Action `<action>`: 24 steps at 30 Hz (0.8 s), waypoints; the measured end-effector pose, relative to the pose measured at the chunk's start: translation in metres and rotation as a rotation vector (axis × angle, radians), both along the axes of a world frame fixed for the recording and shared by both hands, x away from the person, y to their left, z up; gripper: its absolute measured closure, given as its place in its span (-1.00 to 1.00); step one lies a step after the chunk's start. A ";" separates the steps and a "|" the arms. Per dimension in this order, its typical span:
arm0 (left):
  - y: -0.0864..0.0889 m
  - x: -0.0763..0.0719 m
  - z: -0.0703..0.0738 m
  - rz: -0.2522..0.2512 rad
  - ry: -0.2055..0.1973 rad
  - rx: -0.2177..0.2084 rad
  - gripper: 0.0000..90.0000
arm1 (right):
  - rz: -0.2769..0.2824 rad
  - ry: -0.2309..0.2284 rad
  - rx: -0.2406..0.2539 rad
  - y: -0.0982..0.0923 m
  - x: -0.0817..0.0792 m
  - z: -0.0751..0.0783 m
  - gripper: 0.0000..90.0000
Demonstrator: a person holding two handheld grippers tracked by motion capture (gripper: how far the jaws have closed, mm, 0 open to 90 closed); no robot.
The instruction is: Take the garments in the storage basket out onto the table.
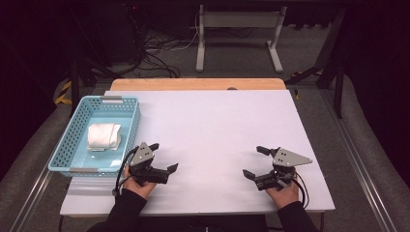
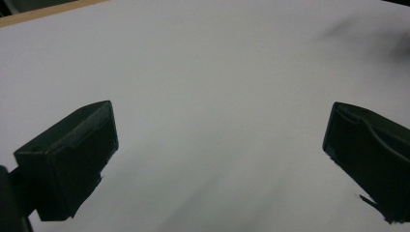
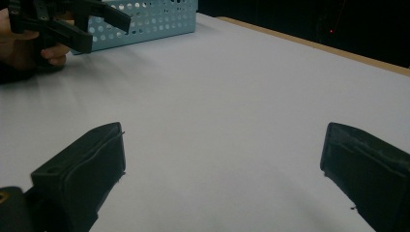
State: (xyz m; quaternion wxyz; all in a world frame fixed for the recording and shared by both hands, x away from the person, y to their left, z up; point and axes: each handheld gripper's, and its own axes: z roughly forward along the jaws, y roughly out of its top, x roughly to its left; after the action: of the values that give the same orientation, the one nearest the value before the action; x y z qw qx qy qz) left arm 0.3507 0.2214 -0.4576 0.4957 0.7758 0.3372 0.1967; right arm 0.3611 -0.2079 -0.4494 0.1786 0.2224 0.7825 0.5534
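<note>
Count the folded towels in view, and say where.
1. A folded white towel lies inside the blue basket at the table's left edge, near the open left gripper. Anything beneath it would be hidden.

Table brightly lit, surroundings dark, slight blur.

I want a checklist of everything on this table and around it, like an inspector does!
Surface: white table, bare in the middle, wooden edge at the far side.
Job's things: blue basket at the table's left edge, with a folded white cloth inside.
Clutter: nothing seen.
Grippers: left gripper and right gripper both open, holding nothing, over bare table.
Cables: one black cable trails from the left gripper; a tangle of cables on the floor.
Surroundings: dark room, grey table frame behind.
</note>
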 end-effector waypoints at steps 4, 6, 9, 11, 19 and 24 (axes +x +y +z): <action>0.000 0.000 0.005 -0.008 0.004 0.004 -1.00 | 0.003 0.000 0.001 0.000 0.000 0.000 -0.93; 0.000 0.000 0.007 -0.013 0.003 0.004 -1.00 | 0.003 -0.001 0.000 0.000 0.000 0.000 -0.93; 0.000 0.000 0.012 -0.015 -0.004 0.020 -1.00 | 0.009 0.001 -0.001 0.000 0.000 0.000 -0.93; 0.001 0.000 0.015 -0.019 -0.006 0.019 -1.00 | 0.009 0.001 -0.002 0.001 -0.001 0.000 -0.93; 0.001 -0.001 0.028 -0.020 0.007 0.031 -0.99 | 0.015 0.001 -0.004 0.001 0.000 -0.001 -0.92; 0.001 -0.002 0.039 -0.027 -0.004 0.046 -0.99 | 0.019 0.002 -0.003 0.001 0.000 -0.001 -0.92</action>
State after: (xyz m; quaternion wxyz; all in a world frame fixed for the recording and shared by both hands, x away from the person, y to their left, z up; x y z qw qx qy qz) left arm 0.3486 0.2225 -0.4182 0.4810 0.7911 0.3210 0.1993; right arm 0.3609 -0.2064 -0.4501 0.1729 0.2153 0.7856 0.5537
